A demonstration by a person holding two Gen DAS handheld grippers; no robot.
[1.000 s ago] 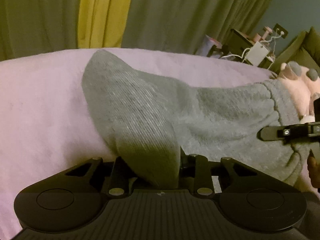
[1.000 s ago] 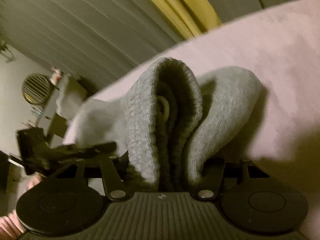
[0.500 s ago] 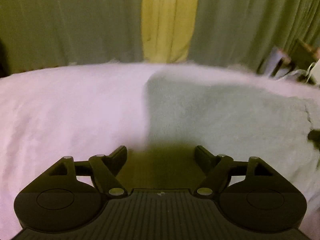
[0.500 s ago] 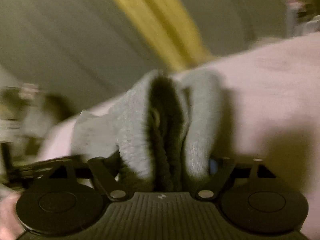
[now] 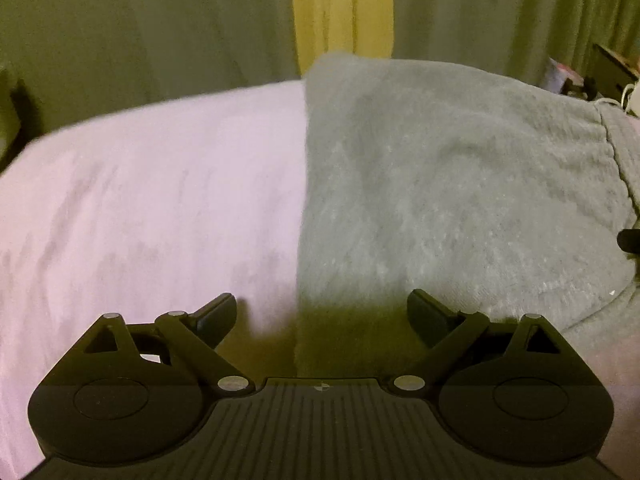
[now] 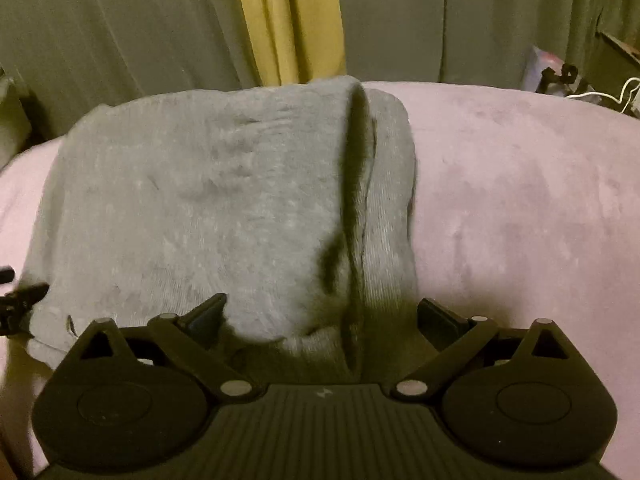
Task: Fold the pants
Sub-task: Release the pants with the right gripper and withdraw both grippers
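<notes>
Grey sweatpants [image 5: 452, 184] lie folded flat on a pink bed cover [image 5: 140, 200]. In the left wrist view their straight left edge runs down the middle, and my left gripper [image 5: 322, 312] hovers over that edge with its jaws opening and no cloth pinched. In the right wrist view the pants [image 6: 192, 208] show a ribbed band [image 6: 388, 208] along their right edge. My right gripper [image 6: 322, 314] stands over that edge, jaws opening, the fabric lying loose between the fingers with no pad pressing it. The tip of the other gripper [image 6: 20, 300] shows at the left rim.
Grey-green curtains [image 5: 120, 32] with a yellow strip [image 5: 340, 8] hang behind the bed. At the far right stand dark furniture, small items and white cables [image 6: 616, 96]. The pink cover [image 6: 520, 200] spreads on both sides of the pants.
Both grippers let go of the bunched grey fabric and spread their jaws. The pants dropped and now lie flat on the cover. Both cameras tipped downward over the bed.
</notes>
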